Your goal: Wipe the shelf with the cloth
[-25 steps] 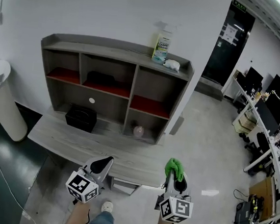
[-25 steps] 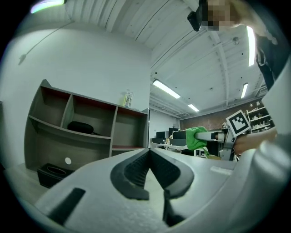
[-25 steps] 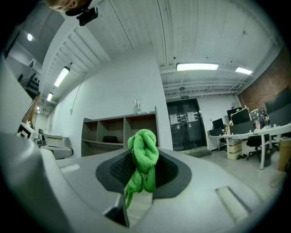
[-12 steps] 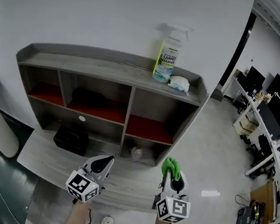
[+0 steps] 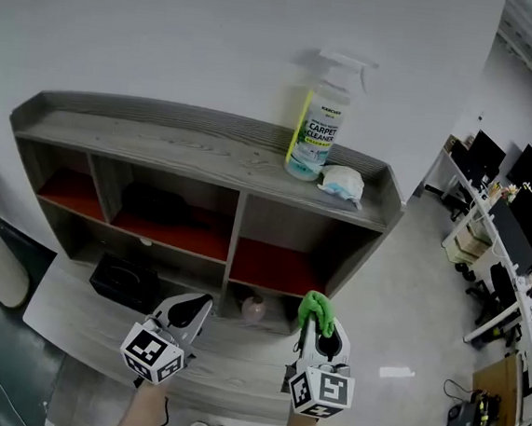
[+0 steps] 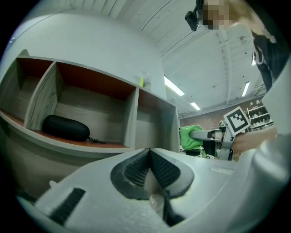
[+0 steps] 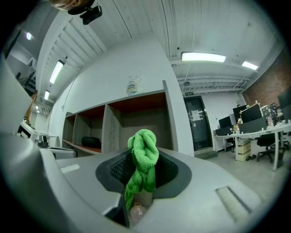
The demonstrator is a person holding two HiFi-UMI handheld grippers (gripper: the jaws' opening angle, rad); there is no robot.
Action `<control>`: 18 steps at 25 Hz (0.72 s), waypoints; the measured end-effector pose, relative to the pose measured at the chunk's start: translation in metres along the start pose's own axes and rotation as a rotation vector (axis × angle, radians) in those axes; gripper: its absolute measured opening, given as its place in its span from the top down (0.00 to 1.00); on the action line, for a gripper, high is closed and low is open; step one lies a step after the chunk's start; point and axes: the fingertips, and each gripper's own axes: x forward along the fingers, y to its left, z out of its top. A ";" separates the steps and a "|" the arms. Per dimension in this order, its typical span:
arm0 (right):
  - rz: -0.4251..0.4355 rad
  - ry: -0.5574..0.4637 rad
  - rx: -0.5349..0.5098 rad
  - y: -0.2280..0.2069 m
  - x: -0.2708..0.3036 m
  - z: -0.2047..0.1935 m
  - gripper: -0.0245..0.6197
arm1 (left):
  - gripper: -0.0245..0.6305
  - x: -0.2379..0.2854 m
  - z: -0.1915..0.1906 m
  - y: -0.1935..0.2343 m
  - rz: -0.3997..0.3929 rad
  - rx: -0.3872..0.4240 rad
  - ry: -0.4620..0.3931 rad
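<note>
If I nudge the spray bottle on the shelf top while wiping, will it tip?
Probably tippy: the bottle is tall and narrow, upright on a small base on the shelf. It looks like thin plastic, so likely light; a push up high may topple it, a low one slide it.

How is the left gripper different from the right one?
The right gripper pinches a green cloth; the left gripper pinches nothing. The right gripper points about straight at the shelf; the left gripper leans toward the right one. Both are shut.
</note>
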 end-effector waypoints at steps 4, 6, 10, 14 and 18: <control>0.024 0.000 -0.013 0.008 0.029 0.004 0.80 | 0.96 0.005 0.006 0.005 0.018 0.004 -0.012; 0.037 -0.002 -0.025 0.016 0.045 0.006 0.80 | 0.96 0.007 0.006 0.009 0.029 0.004 -0.017; 0.062 -0.006 -0.071 0.032 0.076 0.009 0.80 | 0.96 0.007 0.005 0.016 0.053 -0.001 -0.020; 0.070 -0.009 -0.116 0.044 0.104 0.014 0.80 | 0.96 0.006 0.002 0.021 0.073 -0.003 -0.017; 0.056 0.028 -0.128 0.056 0.136 0.006 0.80 | 0.96 0.005 -0.001 0.028 0.092 -0.005 -0.013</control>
